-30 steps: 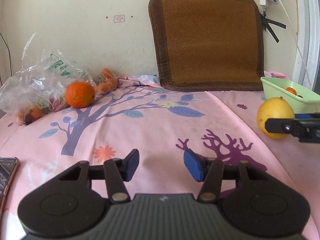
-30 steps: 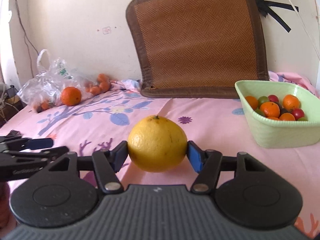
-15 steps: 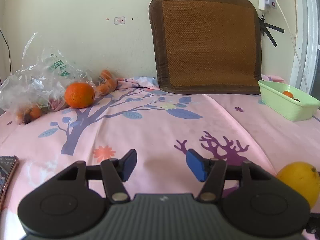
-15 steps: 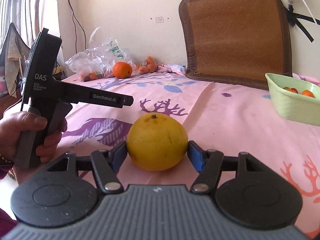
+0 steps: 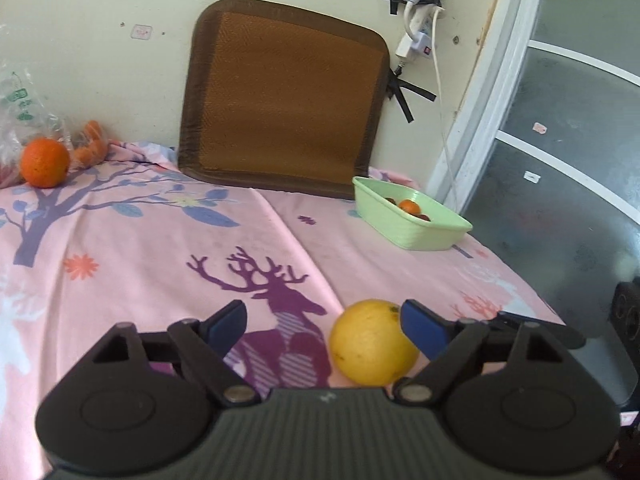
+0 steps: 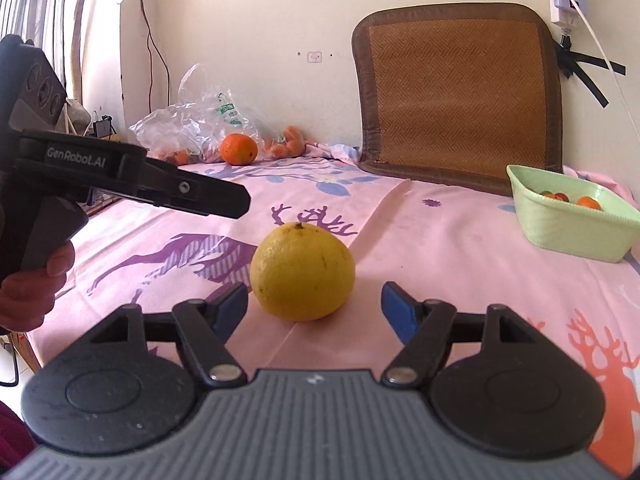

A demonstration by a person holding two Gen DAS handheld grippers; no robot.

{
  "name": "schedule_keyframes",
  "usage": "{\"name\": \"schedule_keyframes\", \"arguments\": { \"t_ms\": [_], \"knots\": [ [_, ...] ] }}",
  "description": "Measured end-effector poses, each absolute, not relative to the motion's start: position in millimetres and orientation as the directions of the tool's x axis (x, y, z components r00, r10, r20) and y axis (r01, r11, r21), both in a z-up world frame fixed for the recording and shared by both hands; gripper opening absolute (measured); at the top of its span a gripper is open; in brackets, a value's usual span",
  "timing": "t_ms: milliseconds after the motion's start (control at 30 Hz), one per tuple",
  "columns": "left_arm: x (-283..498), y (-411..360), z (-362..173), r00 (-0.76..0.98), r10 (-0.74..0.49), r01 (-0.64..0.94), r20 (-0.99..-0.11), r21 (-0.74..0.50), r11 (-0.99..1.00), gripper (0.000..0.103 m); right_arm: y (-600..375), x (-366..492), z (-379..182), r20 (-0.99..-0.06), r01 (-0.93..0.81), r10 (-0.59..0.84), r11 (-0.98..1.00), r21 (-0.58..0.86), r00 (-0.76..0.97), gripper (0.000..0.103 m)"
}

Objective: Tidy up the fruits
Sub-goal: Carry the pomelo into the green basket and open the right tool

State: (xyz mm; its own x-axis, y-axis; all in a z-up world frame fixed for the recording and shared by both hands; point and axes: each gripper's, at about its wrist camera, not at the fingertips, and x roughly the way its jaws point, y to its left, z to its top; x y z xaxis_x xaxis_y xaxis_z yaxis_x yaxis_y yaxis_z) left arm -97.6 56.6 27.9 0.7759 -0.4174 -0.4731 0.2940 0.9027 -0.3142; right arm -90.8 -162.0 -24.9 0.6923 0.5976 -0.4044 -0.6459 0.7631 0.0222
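Note:
A large yellow citrus fruit (image 6: 302, 272) rests on the pink printed cloth (image 6: 440, 240) near its front edge. My right gripper (image 6: 316, 306) is open, its blue pads either side of the fruit and apart from it. My left gripper (image 5: 326, 326) is open, and the fruit (image 5: 372, 344) sits just inside its right pad (image 5: 424, 330). A green basket (image 6: 572, 220) of small oranges and red fruits stands at the right (image 5: 408, 220). An orange (image 5: 44, 162) lies at the far left by a plastic bag (image 6: 192, 128).
A brown woven mat (image 5: 280, 100) leans on the back wall. Small orange fruits (image 6: 288, 146) lie beside the bag. The left gripper's body (image 6: 120, 176) and the hand holding it fill the left of the right wrist view. The bed's edge runs along the right (image 5: 540, 300).
My right gripper opened and let the yellow fruit go onto the cloth. My left gripper opened wider and turned right, bringing the fruit between its fingers.

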Motion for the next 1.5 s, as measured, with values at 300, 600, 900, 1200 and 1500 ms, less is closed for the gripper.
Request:
{"name": "schedule_keyframes", "arguments": {
  "t_ms": [300, 600, 900, 1200, 1500],
  "knots": [
    [-86, 21, 12, 0.683, -0.479, 0.38, -0.551, -0.293, 0.878, 0.072, -153, -85, -27, -0.412, -0.683, 0.614, 0.73, -0.029, 0.674, 0.074],
    [-72, 8, 27, 0.686, -0.481, 0.381, -0.546, -0.294, 0.877, 0.061, -163, -80, -15, -0.326, -0.646, 0.599, 0.762, -0.049, 0.731, 0.063],
    [13, -77, 88, 0.706, -0.533, 0.526, -0.466, -0.159, 0.836, 0.062, -225, -22, 23, -0.152, -0.439, 0.422, 0.894, -0.095, 0.894, 0.063],
    [123, -159, 63, 0.624, -0.573, 0.557, -0.532, -0.211, 0.803, 0.063, -279, 59, 7, -0.238, -0.307, 0.296, 0.952, -0.01, 0.925, 0.063],
    [151, -175, 44, 0.649, -0.531, 0.516, -0.545, -0.198, 0.834, 0.066, -299, 70, -1, -0.208, -0.233, 0.243, 0.97, 0.072, 0.948, 0.066]
  ]
}}
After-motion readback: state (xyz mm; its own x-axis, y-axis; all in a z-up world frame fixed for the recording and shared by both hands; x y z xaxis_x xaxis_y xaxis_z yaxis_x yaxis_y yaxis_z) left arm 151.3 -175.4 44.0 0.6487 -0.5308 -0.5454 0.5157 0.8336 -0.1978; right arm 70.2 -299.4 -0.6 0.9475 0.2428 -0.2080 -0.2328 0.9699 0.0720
